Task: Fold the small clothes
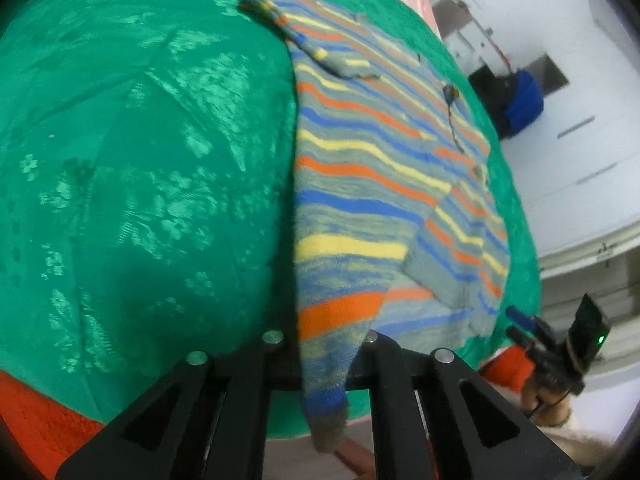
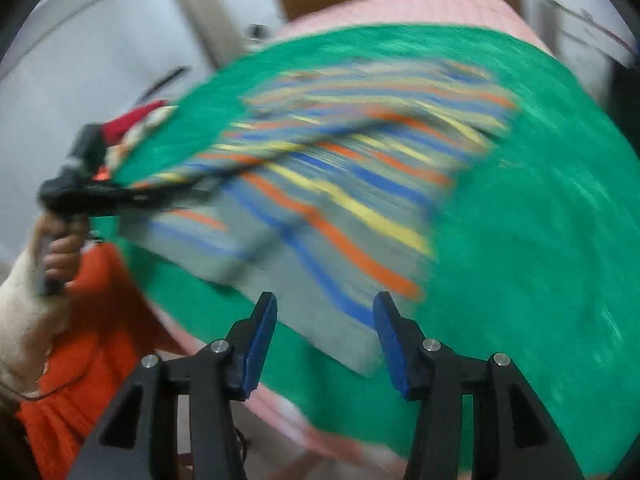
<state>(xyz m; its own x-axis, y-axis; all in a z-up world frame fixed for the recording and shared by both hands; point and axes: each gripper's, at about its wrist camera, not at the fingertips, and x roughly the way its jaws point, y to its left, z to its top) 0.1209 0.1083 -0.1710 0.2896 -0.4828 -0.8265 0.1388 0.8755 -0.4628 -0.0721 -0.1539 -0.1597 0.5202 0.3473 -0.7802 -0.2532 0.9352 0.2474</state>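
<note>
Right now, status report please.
Left gripper shut on striped sweater sleeve. Right gripper open, empty. Nothing in the way.

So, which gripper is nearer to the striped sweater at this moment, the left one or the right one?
Left. The left gripper is shut on the striped sweater's sleeve. The right gripper is open just off the sweater's near edge, with nothing between its pads.

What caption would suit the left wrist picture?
Left gripper shut on a sleeve of the striped fleece sweater lying on a green patterned cloth.
</note>
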